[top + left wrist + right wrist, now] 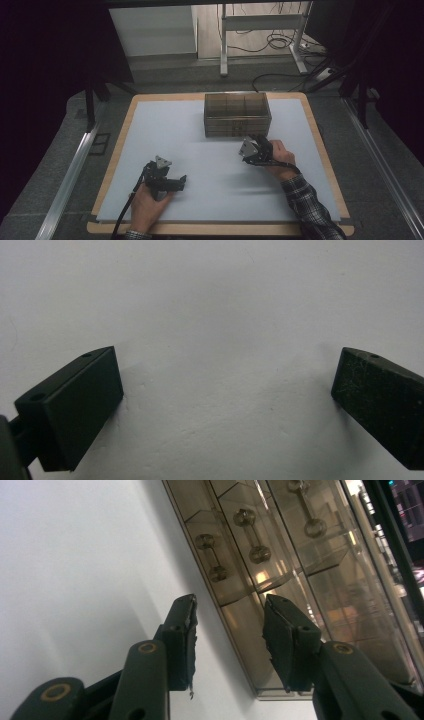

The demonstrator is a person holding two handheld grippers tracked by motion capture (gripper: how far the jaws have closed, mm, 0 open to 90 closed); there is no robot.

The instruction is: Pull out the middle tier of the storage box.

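We note a dim room with dark surroundings; cables lie on the floor beyond a wood-edged table point(118, 150) covered by a pale sheet point(200, 145). Taking the smoked transparent drawer box point(237, 114) as our landmark, it sits on the far middle of the sheet, its front facing the person.

The right gripper point(260, 141) is just in front of the box's right front corner, held in the right hand point(280, 159) with a plaid sleeve point(310, 207) behind it. From above we cannot judge the jaw gap. The right gripper view settles it — the right gripper point(230, 630) has its jaws partly apart, nothing between the pads, pointed at the lower edge of the box point(280, 580). That view also shows what the high view does not: three drawer fronts side by side, each with a dumbbell-shaped handle point(212, 557).

The left gripper point(172, 184) lies well in front of the box and to its left, low over the sheet, in the left hand point(150, 202). In its own view the left gripper point(225, 405) stands wide open — bare sheet point(210, 300) between the jaws.
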